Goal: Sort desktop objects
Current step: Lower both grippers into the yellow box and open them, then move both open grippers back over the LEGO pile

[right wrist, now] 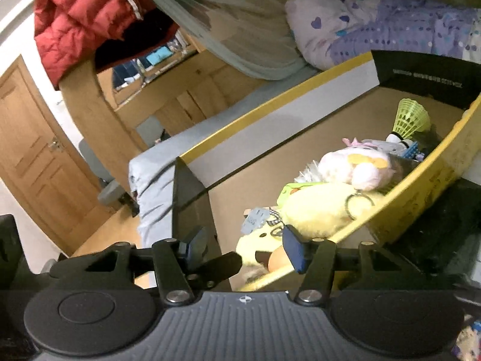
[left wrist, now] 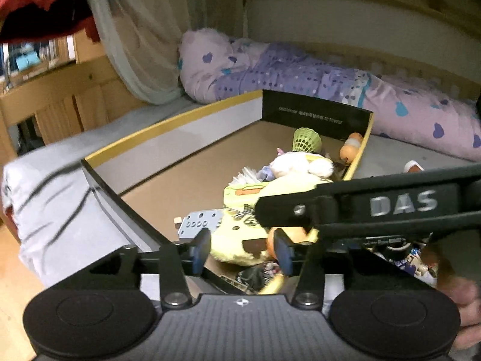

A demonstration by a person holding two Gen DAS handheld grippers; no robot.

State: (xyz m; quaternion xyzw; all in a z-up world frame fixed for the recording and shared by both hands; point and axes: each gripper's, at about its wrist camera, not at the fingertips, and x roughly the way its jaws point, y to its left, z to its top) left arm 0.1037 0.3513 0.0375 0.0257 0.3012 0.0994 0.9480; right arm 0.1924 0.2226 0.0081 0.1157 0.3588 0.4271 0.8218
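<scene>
In the lower right of both views a pile of small toys fills one end of a shallow box point(left wrist: 168, 138) that lies on a bed: a yellow plush point(left wrist: 240, 240), a white-pink plush point(left wrist: 300, 165) beyond it, a green shuttlecock point(left wrist: 306, 140) and an orange toy point(left wrist: 350, 150) in the far corner, and a grey plate point(left wrist: 200, 224) with holes at the pile's near left. The rest of the box floor is bare brown card, probably kept free so sorted items can be laid out there. The left gripper point(left wrist: 242, 251) stands about half open just over the near wall of the box, nothing pressed between its pads; the yellow plush shows in the gap beyond them. The right gripper point(right wrist: 246, 248) is likewise half open and empty, angled toward the same plush point(right wrist: 315, 213), whose metal ring point(right wrist: 357, 206) faces it. In the left view the right tool crosses the right side of the frame as a black bar marked DAS. Both tools aimed at the near end of the pile suggests a first pick from there. Beyond the box, upper right, lies a purple quilt point(left wrist: 300, 72); a red jacket point(right wrist: 84, 15) hangs upper left.
</scene>
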